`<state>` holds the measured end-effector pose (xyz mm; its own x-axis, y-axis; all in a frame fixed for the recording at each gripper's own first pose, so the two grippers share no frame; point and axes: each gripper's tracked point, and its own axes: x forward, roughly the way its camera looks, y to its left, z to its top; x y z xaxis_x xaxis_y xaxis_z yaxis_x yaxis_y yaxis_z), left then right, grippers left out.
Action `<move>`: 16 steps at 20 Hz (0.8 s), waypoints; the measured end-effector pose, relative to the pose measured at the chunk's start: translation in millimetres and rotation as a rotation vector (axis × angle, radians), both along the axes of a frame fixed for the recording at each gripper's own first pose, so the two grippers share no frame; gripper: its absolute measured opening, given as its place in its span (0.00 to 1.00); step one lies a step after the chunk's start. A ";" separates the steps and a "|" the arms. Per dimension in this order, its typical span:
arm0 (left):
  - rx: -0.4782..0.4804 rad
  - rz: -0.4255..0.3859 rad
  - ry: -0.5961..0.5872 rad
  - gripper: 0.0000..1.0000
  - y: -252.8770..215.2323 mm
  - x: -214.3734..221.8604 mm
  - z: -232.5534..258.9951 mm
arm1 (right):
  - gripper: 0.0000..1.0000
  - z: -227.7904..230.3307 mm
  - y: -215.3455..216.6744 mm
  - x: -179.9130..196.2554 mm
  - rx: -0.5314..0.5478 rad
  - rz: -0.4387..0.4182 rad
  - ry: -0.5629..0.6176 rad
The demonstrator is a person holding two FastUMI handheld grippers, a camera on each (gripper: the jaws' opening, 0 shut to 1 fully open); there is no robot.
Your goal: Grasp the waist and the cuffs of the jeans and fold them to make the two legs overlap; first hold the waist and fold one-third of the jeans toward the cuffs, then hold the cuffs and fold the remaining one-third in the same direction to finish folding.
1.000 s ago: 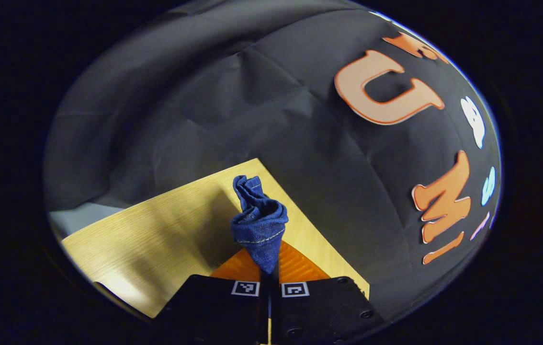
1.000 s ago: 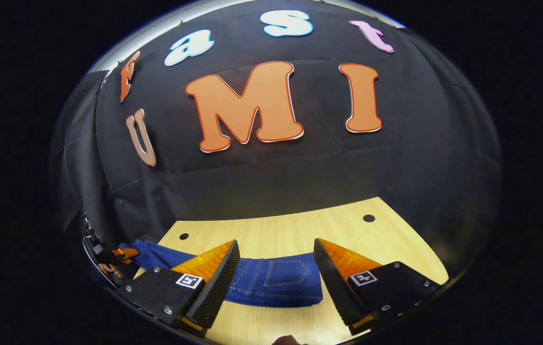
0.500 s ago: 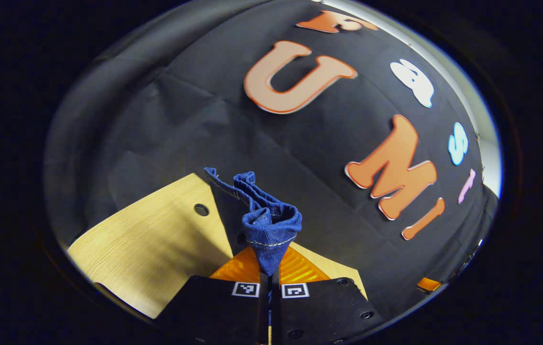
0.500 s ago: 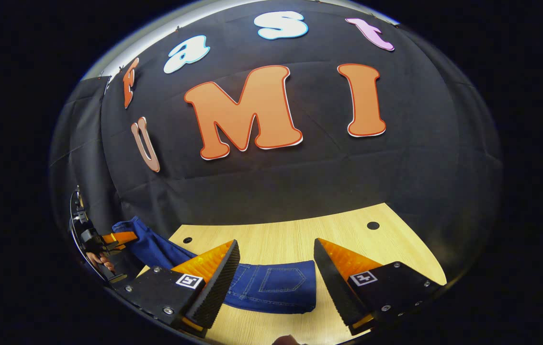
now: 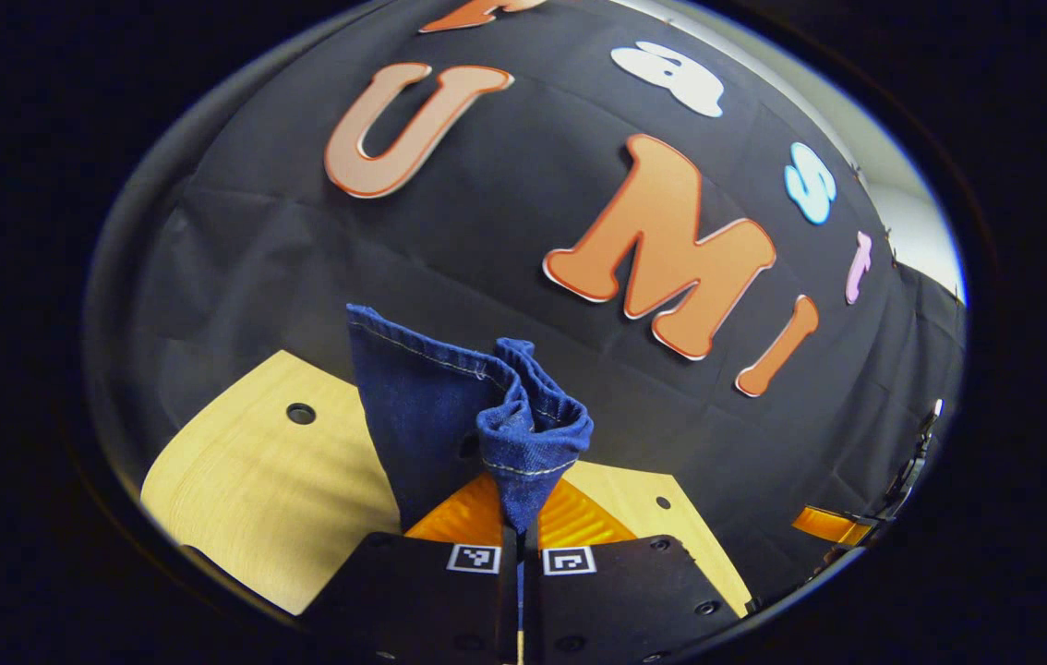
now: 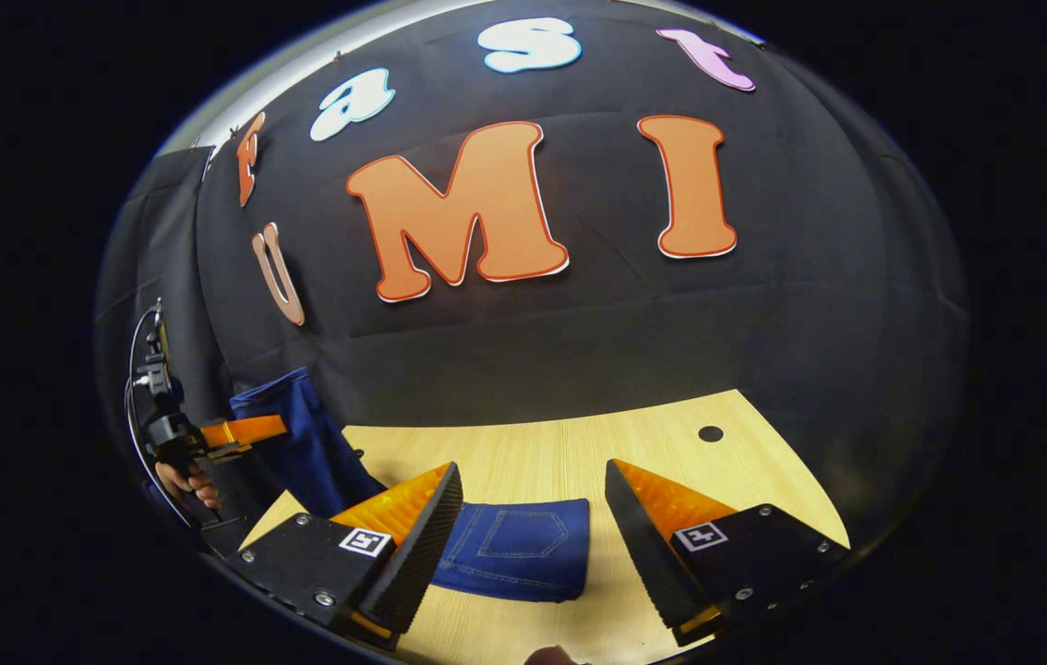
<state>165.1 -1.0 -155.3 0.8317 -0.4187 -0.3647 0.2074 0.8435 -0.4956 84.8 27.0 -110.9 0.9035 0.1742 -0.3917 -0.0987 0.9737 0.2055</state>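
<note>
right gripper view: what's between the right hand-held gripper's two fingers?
In the right gripper view, the open right hand-held gripper frames the jeans, back pocket up, flat on the wooden table. Neither finger touches them.

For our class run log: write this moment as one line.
left hand-held gripper: shut on blue denim jeans, lifted | right hand-held gripper: open above pocket end | light wooden table

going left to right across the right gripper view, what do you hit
hand holding the left claw → lifted leg of the jeans → this claw's left finger → jeans back pocket flat on the table → this claw's right finger → table hole
</note>
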 end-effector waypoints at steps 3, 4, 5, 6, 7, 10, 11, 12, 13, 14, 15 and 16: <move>0.015 -0.058 0.012 0.02 -45.7 -1.4 -0.9 | 0.96 -1.9 -8.4 -1.1 0.013 -0.003 0.005; 0.030 -0.084 0.017 0.02 -60.2 -2.7 -3.6 | 0.96 -2.2 -10.6 -1.0 0.016 -0.004 0.008; 0.052 -0.108 0.024 0.02 -72.2 -5.5 -6.5 | 0.96 -3.9 -16.4 -1.0 0.015 -0.012 0.010; 0.075 -0.130 0.024 0.02 -86.8 -6.9 -9.5 | 0.96 -4.5 -21.3 -1.7 0.019 -0.014 0.009; 0.099 -0.146 0.030 0.02 -102.5 -6.3 -15.1 | 0.96 -5.9 -27.3 -3.0 0.021 -0.024 0.013; 0.136 -0.189 0.068 0.02 -138.0 -7.6 -33.6 | 0.96 -9.4 -42.4 -4.2 0.034 -0.041 0.020; 0.148 -0.201 0.087 0.02 -145.6 -11.1 -38.7 | 0.96 -10.9 -46.4 -5.6 0.036 -0.042 0.023; 0.162 -0.213 0.102 0.03 -155.1 -13.2 -45.6 | 0.96 -12.1 -51.2 -5.4 0.034 -0.049 0.027; 0.174 -0.220 0.114 0.03 -165.4 -14.6 -51.3 | 0.96 -13.3 -55.9 -6.7 0.035 -0.047 0.028; 0.189 -0.227 0.126 0.03 -171.4 -16.6 -54.8 | 0.96 -14.3 -60.0 -6.7 0.035 -0.052 0.032; 0.208 -0.231 0.136 0.03 -179.5 -20.4 -60.8 | 0.96 -15.1 -63.4 -6.4 0.040 -0.052 0.032; 0.225 -0.237 0.142 0.03 -185.1 -20.8 -64.8 | 0.96 -14.9 -66.6 -5.8 0.043 -0.054 0.033</move>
<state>144.3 -186.2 -220.1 0.6555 -0.4896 -0.5750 0.3524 0.8717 -0.3405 78.9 -39.6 -125.8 0.8988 0.1426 -0.4145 -0.0386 0.9677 0.2492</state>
